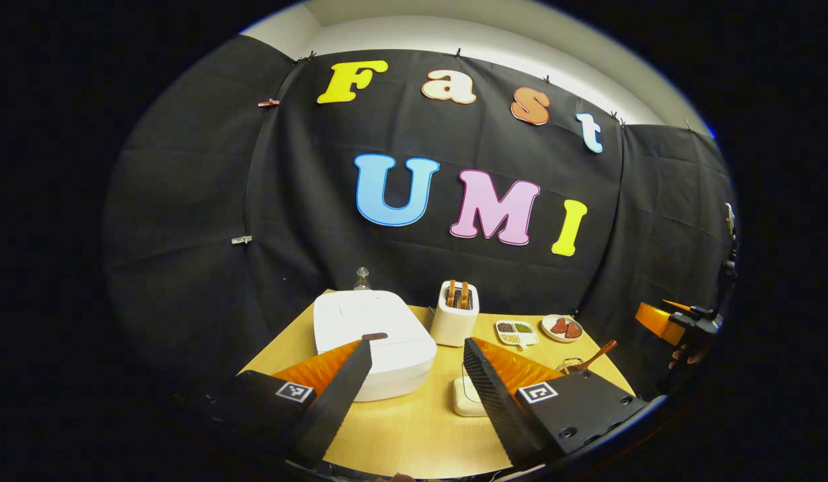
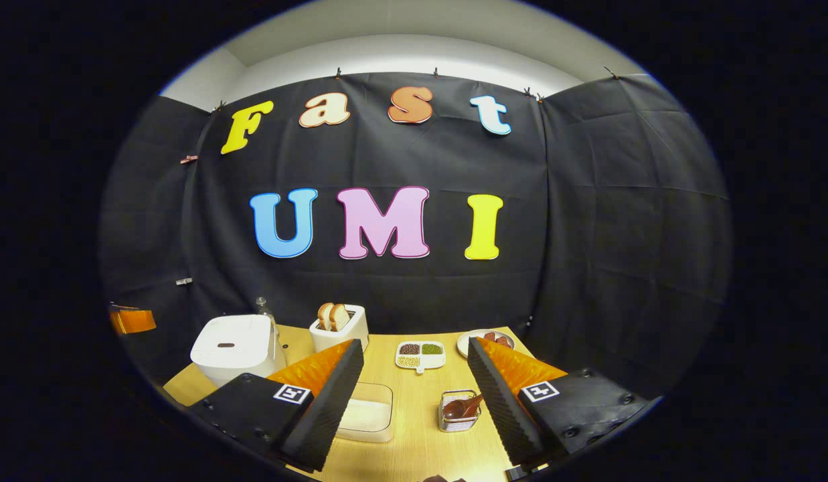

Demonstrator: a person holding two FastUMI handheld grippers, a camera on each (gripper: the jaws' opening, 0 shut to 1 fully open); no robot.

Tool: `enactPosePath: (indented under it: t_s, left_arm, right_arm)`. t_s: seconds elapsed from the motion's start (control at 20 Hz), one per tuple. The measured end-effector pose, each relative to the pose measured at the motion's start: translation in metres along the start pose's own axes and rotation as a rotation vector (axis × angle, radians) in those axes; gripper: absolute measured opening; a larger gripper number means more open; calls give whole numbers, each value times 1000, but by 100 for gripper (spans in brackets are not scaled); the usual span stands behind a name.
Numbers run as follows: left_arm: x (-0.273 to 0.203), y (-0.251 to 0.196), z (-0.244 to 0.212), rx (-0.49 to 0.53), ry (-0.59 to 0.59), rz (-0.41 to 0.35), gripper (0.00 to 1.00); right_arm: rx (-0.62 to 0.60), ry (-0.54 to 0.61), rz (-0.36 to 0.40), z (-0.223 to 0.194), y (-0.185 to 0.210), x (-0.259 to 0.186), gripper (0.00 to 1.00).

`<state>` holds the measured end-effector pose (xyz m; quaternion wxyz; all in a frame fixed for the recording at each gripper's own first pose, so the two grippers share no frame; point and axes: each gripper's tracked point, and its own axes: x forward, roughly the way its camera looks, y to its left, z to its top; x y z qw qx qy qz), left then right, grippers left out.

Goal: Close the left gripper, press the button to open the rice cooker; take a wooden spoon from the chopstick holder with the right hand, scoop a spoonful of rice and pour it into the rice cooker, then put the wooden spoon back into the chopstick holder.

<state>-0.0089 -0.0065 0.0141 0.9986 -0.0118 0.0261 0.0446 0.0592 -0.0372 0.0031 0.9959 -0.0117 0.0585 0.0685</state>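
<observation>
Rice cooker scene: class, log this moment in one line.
rice cooker: lid shut | left gripper: open, hovering | right gripper: open | wooden spoon: in chopstick holder

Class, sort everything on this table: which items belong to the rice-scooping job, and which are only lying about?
Needed: rice cooker, lid shut; wooden spoon in the chopstick holder; container of rice.

Lying about: toaster with bread; divided dish of beans; small plate; glass bottle.

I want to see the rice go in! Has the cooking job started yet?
Not yet. The rice cooker lid is still down. Both tongs, left and right, are open and hold nothing. The wooden spoon still sits in the chopstick holder. Pressing, scooping, pouring and returning remain.
</observation>
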Motion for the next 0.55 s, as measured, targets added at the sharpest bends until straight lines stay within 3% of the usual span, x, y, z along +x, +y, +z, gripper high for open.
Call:
enactPosePath:
  t_s: [0.4,0.55]
  left_arm:
    - [-6,22,1,36,-4,21,96]
    - [-3,22,6,104,-12,26,96]
  right_arm:
    - [29,-13,-19,6,8,-4,98]
    - [33,1,-5,-1,15,-5,98]
